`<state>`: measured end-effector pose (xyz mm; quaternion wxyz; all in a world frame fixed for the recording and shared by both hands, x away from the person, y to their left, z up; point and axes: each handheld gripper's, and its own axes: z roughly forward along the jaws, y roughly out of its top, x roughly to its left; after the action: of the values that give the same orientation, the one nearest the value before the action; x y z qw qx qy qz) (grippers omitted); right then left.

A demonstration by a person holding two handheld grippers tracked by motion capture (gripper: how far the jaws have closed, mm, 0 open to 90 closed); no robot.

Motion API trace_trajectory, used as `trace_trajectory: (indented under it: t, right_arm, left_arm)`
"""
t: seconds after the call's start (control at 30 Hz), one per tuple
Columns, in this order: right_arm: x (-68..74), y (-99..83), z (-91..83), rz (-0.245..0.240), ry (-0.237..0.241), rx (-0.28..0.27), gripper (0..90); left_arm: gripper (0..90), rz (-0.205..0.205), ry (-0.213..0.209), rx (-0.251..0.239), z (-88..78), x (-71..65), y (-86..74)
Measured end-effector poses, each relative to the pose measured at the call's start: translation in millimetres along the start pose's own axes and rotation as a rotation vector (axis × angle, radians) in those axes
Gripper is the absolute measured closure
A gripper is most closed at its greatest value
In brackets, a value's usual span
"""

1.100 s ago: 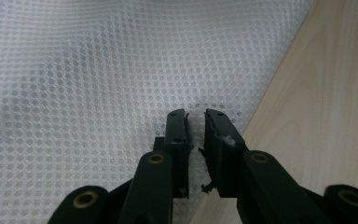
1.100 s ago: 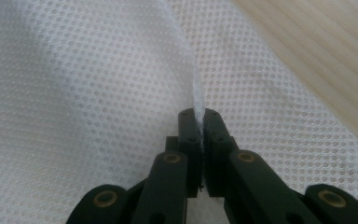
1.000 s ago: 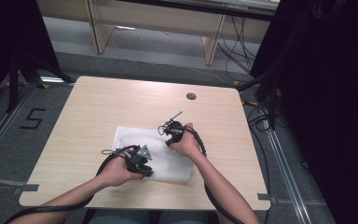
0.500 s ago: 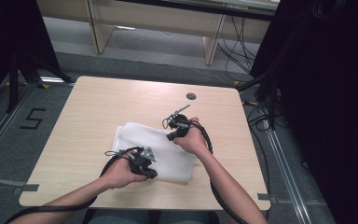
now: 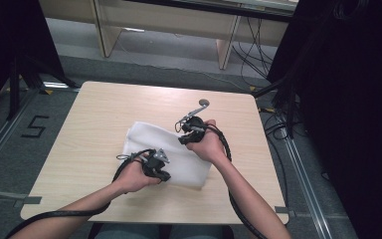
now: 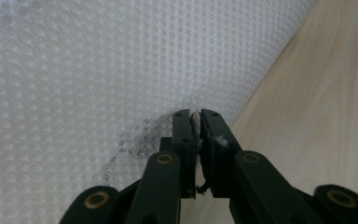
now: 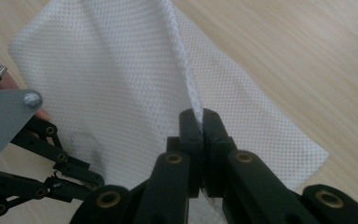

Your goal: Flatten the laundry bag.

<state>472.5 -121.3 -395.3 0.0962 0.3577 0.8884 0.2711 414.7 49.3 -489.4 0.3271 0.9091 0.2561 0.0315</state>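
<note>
A white mesh cloth (image 5: 146, 139) lies on the light wooden table (image 5: 99, 109). My left gripper (image 5: 164, 175) points down at the cloth's near part. In the left gripper view its jaws (image 6: 196, 116) pinch a small fold of the cloth (image 6: 98, 70); they have just been opening slightly, with cloth still between them. My right gripper (image 5: 184, 138) is raised above the cloth's right side. In the right gripper view it (image 7: 200, 116) is shut on a ridge of the cloth (image 7: 112, 60), which hangs up from the table. The left gripper's grey plate (image 7: 4, 121) shows there too.
A dark round grommet hole (image 5: 204, 103) sits in the table behind the right hand. Bare wood surrounds the cloth. A "5" mark (image 5: 35, 127) is taped on the floor at left. Cables (image 5: 273, 124) lie on the floor at right.
The right gripper has risen and drifted right, lifting the cloth's edge with it. The left gripper has stayed at the cloth's near part.
</note>
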Motion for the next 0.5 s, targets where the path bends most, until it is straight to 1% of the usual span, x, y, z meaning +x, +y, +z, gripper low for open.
trace_trajectory:
  t: [0.03,0.07,0.1,0.13,0.17,0.23,0.3,0.33,0.37,0.4,0.43,0.47,0.5]
  right_arm:
    - [-0.5,0.2,-1.3,-0.005,-0.006,-0.006,89.7]
    - [-0.4,0.3,-2.4,0.002,-0.005,-0.007,89.6]
    - [-2.4,0.3,-2.0,-0.020,-0.012,-0.021,89.7]
    - [-2.3,0.0,-2.0,-0.013,-0.008,-0.017,89.6]
    - [-0.8,-0.3,-1.7,0.015,-0.003,-0.008,89.6]
    - [-2.5,-0.7,-0.2,0.001,0.001,-0.018,89.6]
    - [-1.0,-0.4,0.3,0.018,-0.003,-0.026,89.7]
    - [-0.5,-0.2,-0.7,0.016,0.000,-0.021,89.7]
    - [-1.6,0.4,-1.9,-0.003,0.002,-0.021,89.7]
    - [-0.2,0.5,-3.1,0.013,0.000,-0.019,89.7]
    - [0.5,1.4,-5.2,0.025,-0.013,-0.019,89.7]
    - [0.4,2.2,-6.8,0.012,0.006,-0.027,89.7]
    - [0.6,3.1,-9.1,0.011,0.002,-0.033,89.7]
  left_arm:
    - [81.1,-0.006,0.000,-0.018,-2.5,-1.0,1.1]
    - [81.2,0.026,0.007,-0.007,-7.8,-1.6,2.1]
    - [81.5,0.040,0.004,-0.010,-11.2,-3.0,2.7]
    - [81.9,0.038,0.004,-0.017,-13.9,-5.9,2.5]
    - [82.5,0.045,0.004,-0.013,-15.7,-7.4,2.4]
    - [83.5,0.057,-0.005,-0.005,-16.4,-11.4,1.8]
    - [84.1,0.061,-0.015,0.003,-13.3,-13.7,1.1]
    - [84.3,0.062,-0.017,0.007,-10.8,-13.8,0.6]
    - [84.7,0.065,-0.013,0.011,-9.1,-13.7,0.4]
    - [84.9,0.061,-0.012,0.016,-5.8,-12.7,-0.3]
    - [85.2,0.059,-0.009,0.020,-3.2,-11.4,-0.9]
    - [85.3,0.032,-0.009,0.006,0.3,-12.0,-1.2]
    - [85.5,0.056,-0.002,0.028,0.1,-8.9,-0.6]
